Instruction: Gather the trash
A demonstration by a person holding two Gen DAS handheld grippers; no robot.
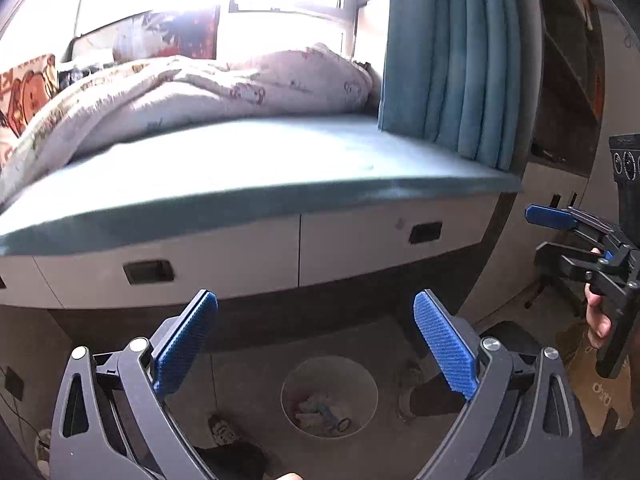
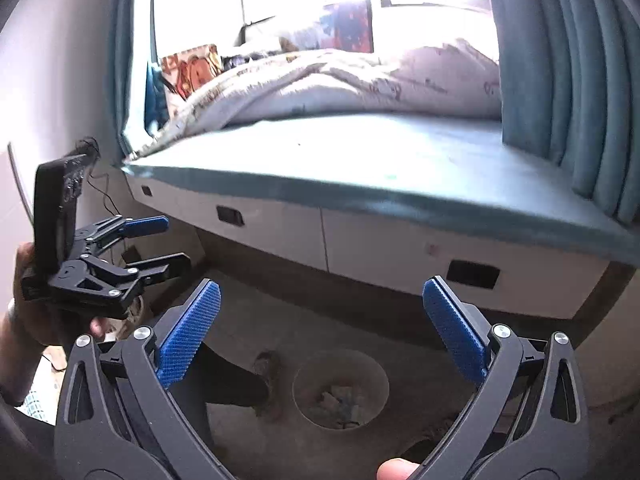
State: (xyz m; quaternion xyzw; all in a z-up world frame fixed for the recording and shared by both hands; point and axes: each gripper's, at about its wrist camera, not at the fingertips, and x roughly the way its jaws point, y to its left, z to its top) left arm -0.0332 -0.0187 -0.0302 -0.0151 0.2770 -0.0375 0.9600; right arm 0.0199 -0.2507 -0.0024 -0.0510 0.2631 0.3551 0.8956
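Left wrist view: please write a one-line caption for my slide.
Open left gripper above a round trash bin on the floor, facing a teal mattress; right gripper open alongside.

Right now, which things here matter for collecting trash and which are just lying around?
For the job:
- round bin on the floor, scraps inside
- left gripper, fingers open, empty
- right gripper, fingers open, empty

Just lying about:
- quilt on the window seat
- blue curtain
- drawers under the seat

Round grey trash bin (image 1: 329, 396) on the floor before the white-drawered window bench (image 1: 360, 240); crumpled paper scraps (image 1: 310, 410) inside it. Rumpled pale printed quilt (image 1: 192, 96) along the bench's back edge; pleated teal curtain (image 1: 452, 60) at its right end.
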